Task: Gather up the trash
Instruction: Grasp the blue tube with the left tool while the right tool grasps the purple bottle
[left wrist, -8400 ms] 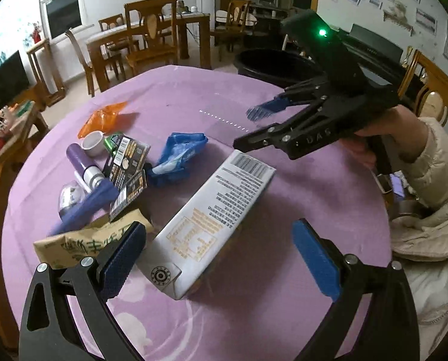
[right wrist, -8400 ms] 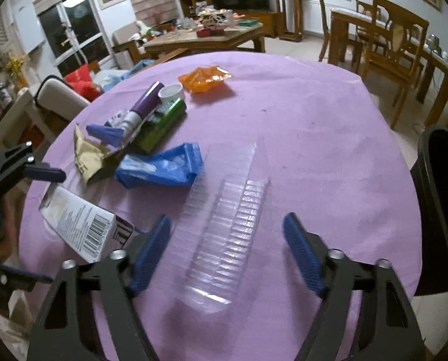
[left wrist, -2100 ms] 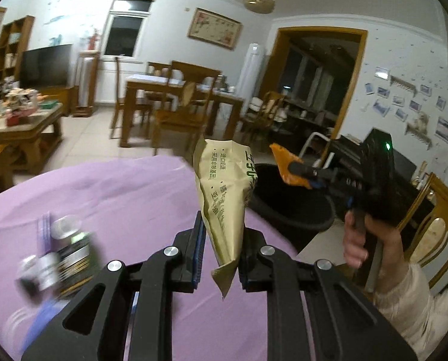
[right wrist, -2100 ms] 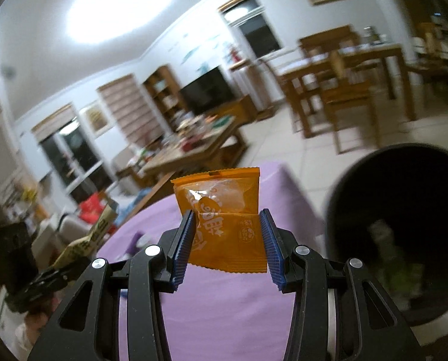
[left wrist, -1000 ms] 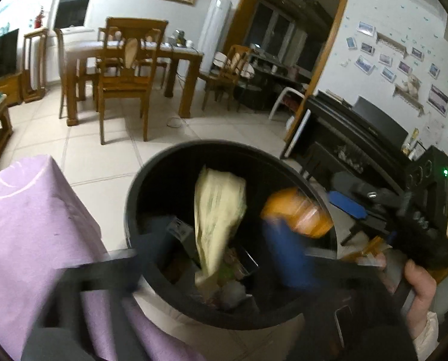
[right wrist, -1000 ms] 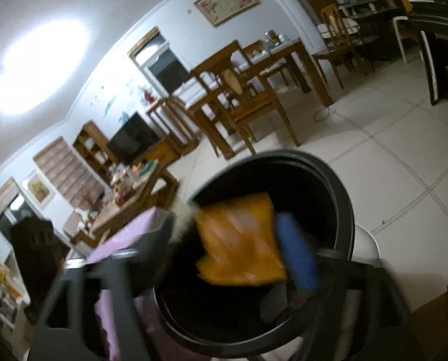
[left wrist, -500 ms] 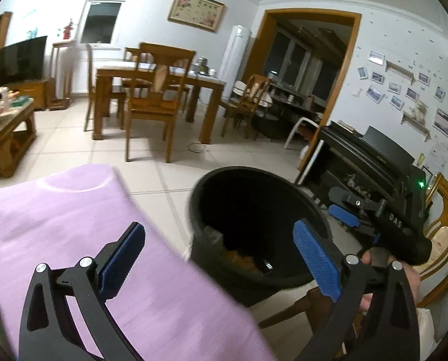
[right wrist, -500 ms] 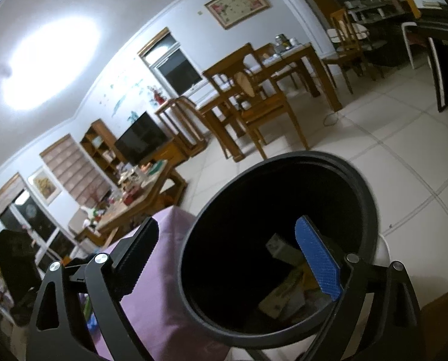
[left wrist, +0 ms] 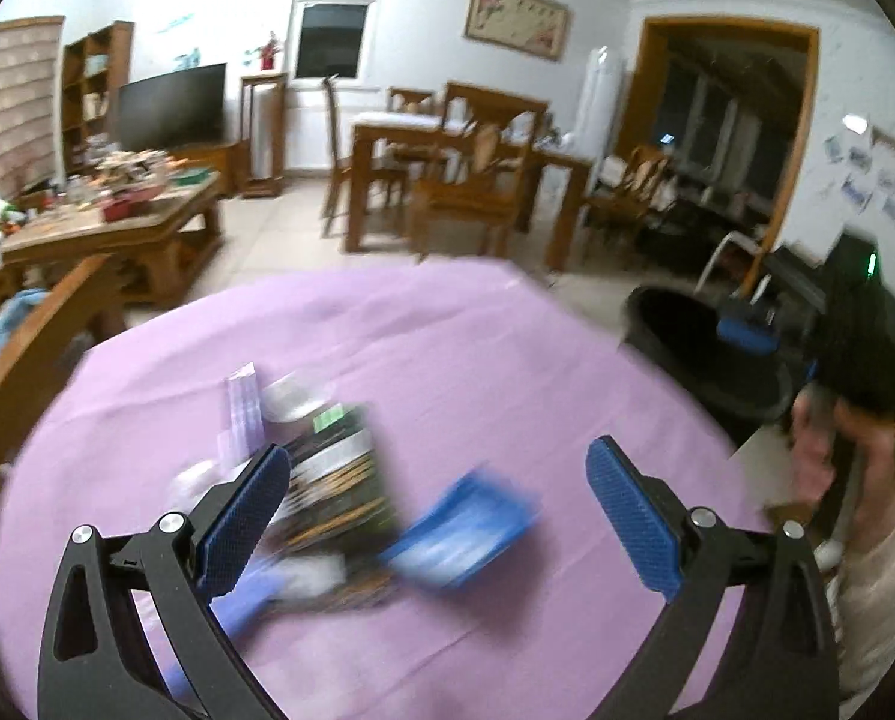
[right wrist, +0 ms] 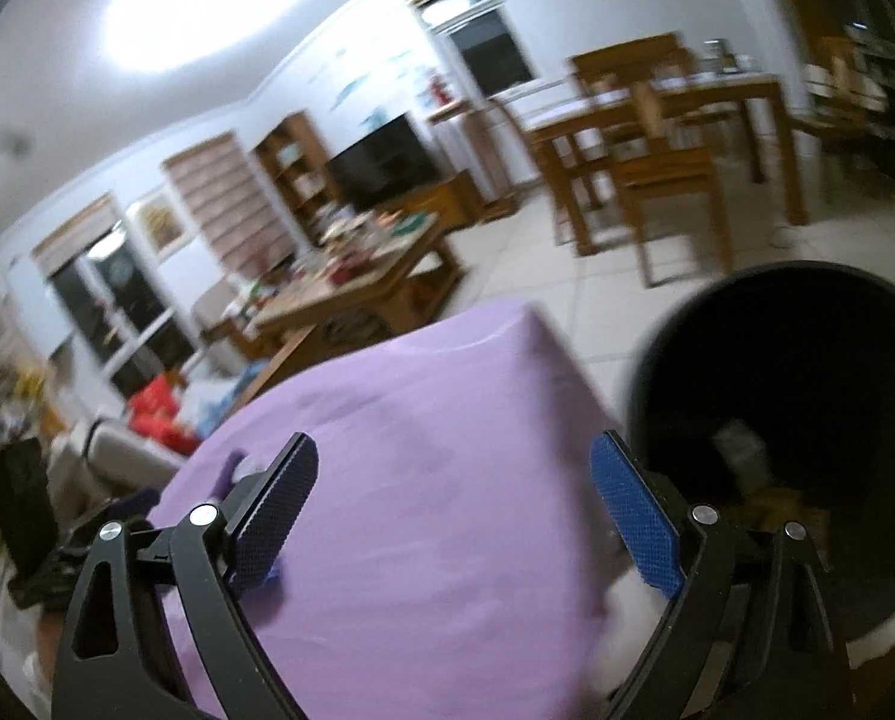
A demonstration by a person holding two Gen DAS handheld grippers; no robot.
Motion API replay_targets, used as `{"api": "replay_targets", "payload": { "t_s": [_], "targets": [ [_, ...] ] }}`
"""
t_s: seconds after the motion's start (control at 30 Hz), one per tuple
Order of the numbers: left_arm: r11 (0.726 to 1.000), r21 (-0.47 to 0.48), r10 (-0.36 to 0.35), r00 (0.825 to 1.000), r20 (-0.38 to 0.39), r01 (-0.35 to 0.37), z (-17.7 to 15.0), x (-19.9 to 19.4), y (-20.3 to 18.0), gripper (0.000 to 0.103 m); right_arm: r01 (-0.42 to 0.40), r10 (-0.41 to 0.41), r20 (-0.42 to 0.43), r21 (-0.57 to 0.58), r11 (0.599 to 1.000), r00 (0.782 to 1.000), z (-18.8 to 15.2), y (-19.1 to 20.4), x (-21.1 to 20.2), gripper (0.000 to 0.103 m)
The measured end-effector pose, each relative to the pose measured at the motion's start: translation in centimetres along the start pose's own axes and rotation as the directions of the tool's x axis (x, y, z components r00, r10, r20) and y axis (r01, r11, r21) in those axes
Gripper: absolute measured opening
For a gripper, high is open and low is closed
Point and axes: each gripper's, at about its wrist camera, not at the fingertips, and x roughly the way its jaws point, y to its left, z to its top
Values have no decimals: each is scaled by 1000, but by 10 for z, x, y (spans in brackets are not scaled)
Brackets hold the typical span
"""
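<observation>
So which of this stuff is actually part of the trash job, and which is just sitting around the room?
Part of the job:
- blue wrapper
- pile of packets and tubes on the purple table
- black bin
- left gripper and right gripper, both open and empty

Just lying about:
- cluttered coffee table
- dining table
- television

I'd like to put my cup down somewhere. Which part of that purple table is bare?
The far half of the purple table, toward the black bin, is bare. Trash crowds the near left: a blurred pile and a blue wrapper.
</observation>
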Motion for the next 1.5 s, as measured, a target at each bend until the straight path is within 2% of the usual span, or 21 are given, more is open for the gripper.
{"api": "replay_targets", "payload": {
  "t_s": [0.1,0.17,0.27,0.33,0.47,0.63,0.77,0.83,0.93,0.97,1.03,1.07,1.13,1.2,1.27,1.33,1.4,1.5],
  "targets": [
    [997,18,80,995,-59,-79,-17,-7,25,98,-62,57,-67,-67,996,996,3,48,32,81],
    [988,37,151,983,-105,-147,-31,-11,45,97,-109,95,-123,-117,987,988,2,87,58,73],
    [987,73,154,975,-160,-144,-40,-10,56,95,-170,133,-204,-177,969,970,4,139,90,66],
    [985,100,160,968,-192,-143,-44,-7,59,81,-202,137,-266,-233,951,954,3,178,117,65],
    [983,119,164,955,-248,-138,-49,6,69,68,-257,131,-383,-297,920,914,-11,231,158,61],
    [989,100,130,959,-252,-108,-52,3,83,51,-240,32,-494,-363,900,869,-29,278,214,56],
    [991,81,125,962,-242,-109,-52,2,90,38,-165,-72,-519,-397,903,852,-35,289,244,51],
    [992,63,124,964,-237,-112,-51,1,97,24,-149,-94,-511,-416,897,854,-35,292,250,47],
    [994,46,111,966,-232,-103,-52,1,103,20,-141,-132,-519,-453,880,845,-38,303,258,41],
    [993,47,112,966,-232,-104,-51,2,102,20,-138,-156,-530,-473,870,834,-42,306,263,40],
    [993,49,112,966,-232,-104,-51,1,102,17,-129,-180,-532,-492,861,827,-44,306,270,38],
    [994,48,111,967,-231,-103,-52,1,103,17,-131,-190,-546,-494,859,816,-48,302,275,38],
    [994,41,106,968,-228,-100,-52,0,103,15,-130,-204,-531,-524,842,822,-50,303,279,34],
    [995,29,98,969,-225,-94,-52,-1,102,14,-138,-196,-532,-522,842,824,-49,300,281,32],
    [996,18,92,971,-219,-91,-51,-2,104,13,-150,-176,-523,-522,839,834,-48,300,277,26],
    [995,12,95,972,-213,-94,-52,-3,105,12,-166,-127,-502,-499,851,856,-41,296,266,25],
    [996,3,84,976,-203,-85,-51,-7,108,12,-196,-43,-461,-457,868,886,-28,292,244,25],
    [998,-8,63,981,-184,-66,-50,-16,106,12,-237,68,-386,-410,881,920,-11,283,205,25]
  ]
}}
